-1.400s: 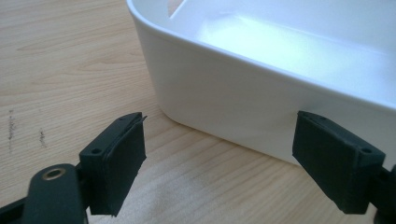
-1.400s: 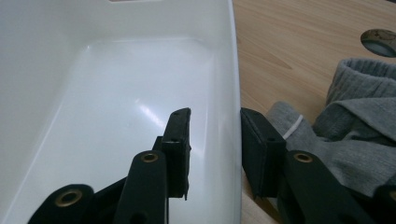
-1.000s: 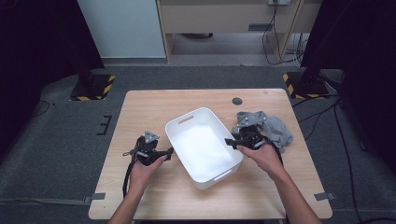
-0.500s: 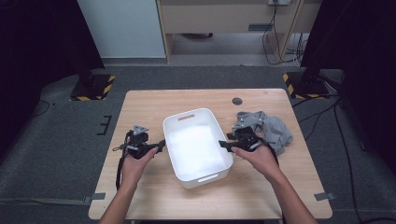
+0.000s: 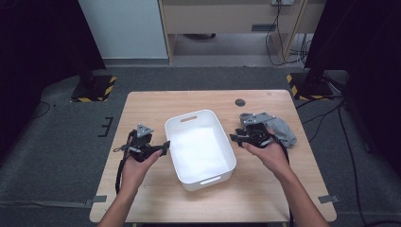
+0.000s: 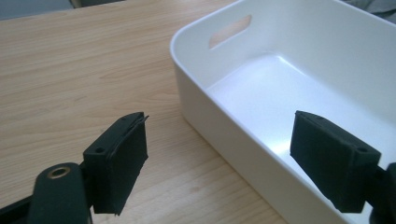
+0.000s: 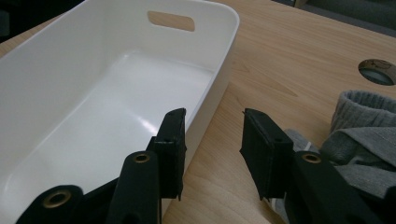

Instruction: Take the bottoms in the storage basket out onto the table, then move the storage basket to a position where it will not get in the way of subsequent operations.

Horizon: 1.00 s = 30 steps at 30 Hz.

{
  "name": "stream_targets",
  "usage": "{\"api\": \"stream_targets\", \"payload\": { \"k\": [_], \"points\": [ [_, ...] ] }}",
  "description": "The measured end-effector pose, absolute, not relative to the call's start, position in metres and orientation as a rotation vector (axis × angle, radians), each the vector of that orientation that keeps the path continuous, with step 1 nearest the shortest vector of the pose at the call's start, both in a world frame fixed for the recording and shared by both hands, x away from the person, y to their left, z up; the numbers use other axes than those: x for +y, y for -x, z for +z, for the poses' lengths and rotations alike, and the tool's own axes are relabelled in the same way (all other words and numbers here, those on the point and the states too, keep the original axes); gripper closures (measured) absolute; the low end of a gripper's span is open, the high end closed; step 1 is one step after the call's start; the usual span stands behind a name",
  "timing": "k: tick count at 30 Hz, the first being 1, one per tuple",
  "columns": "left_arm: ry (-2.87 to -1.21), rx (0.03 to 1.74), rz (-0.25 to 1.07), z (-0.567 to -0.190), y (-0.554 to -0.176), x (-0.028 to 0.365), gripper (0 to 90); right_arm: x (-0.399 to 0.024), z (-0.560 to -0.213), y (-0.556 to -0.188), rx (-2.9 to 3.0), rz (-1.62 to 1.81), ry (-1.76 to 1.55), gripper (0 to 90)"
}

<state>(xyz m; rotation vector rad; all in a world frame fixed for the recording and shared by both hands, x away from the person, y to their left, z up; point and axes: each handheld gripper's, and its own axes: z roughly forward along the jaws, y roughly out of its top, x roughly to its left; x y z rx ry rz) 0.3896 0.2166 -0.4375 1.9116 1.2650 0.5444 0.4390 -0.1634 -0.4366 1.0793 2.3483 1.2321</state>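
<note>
A white bin (image 5: 200, 147) sits near the middle of the wooden bench (image 5: 156, 101), turned a little askew, with a handle slot at each short end. It is empty, and its floor shines under the light.

The left tool (image 5: 163, 147) is held just beside the bin's left long wall, pointing at it. In the left gripper view the left tool (image 6: 219, 163) stands released, its jaws wide apart; one pad hangs over the bare bench (image 6: 70, 70) and the other over the inside of the bin (image 6: 299, 84), so the wall runs between them. Neither pad seems to touch the wall, though the angle makes that hard to judge.

The right tool (image 5: 235, 138) is held at the bin's right long wall. In the right gripper view the right tool (image 7: 212, 140) has just been closing its jaws. They stand half open, one pad over the rim of the bin (image 7: 84, 84) and the other over the bench (image 7: 289, 56). They clench nothing.

A crumpled grey cloth (image 5: 283, 132) lies on the bench just behind the right hand (image 5: 265, 153), and in the right gripper view the cloth (image 7: 364, 135) shows beside the outer jaw. A round hole (image 5: 240, 102) sits in the bench beyond it.
</note>
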Motion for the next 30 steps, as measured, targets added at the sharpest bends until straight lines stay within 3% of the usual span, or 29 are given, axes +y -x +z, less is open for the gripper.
{"api": "stream_targets", "payload": {
  "k": [16, 30],
  "points": [
    [-1.970, 1.242, 0.480, -0.451, -0.385, 0.193, 17.5, -0.156, -0.450, -0.441, 2.379, 1.163, -1.080, 56.6],
    [-2.000, 1.240, 0.463, -0.459, -0.383, 0.188, 20.2, -0.155, -0.452, -0.435, 2.396, 1.177, -1.062, 59.4]
  ]
}}
